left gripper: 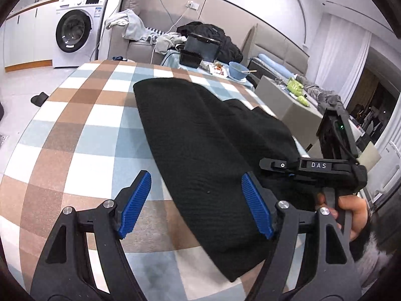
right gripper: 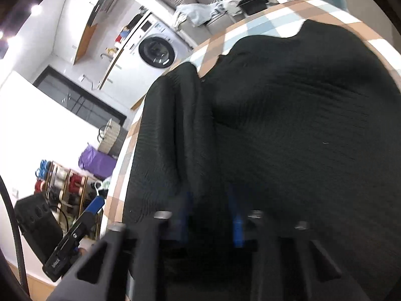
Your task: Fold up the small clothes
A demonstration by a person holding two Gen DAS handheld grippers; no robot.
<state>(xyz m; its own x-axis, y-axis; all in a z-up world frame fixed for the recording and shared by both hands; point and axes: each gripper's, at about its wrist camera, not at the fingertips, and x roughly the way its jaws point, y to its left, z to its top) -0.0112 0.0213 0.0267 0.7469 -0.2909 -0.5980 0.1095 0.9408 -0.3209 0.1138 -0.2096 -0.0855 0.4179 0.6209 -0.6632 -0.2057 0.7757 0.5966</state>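
A black ribbed garment (left gripper: 200,138) lies partly folded on the checked tablecloth (left gripper: 82,125). My left gripper (left gripper: 196,200) is open with blue pads, held above the garment's near edge, holding nothing. My right gripper (left gripper: 278,166) shows at the right in the left wrist view, at the garment's right edge. In the right wrist view my right gripper (right gripper: 211,225) has its blue pads close together with black cloth (right gripper: 288,125) bunched over and between them, and a fold (right gripper: 175,125) is lifted on the left. The left gripper (right gripper: 75,233) shows at the lower left there.
A blue bowl (left gripper: 238,71), a black box (left gripper: 193,57) and food items stand at the table's far end. A washing machine (left gripper: 75,30), a sofa with clothes (left gripper: 140,25) and a low table (left gripper: 288,100) stand around. The table edge runs along the right.
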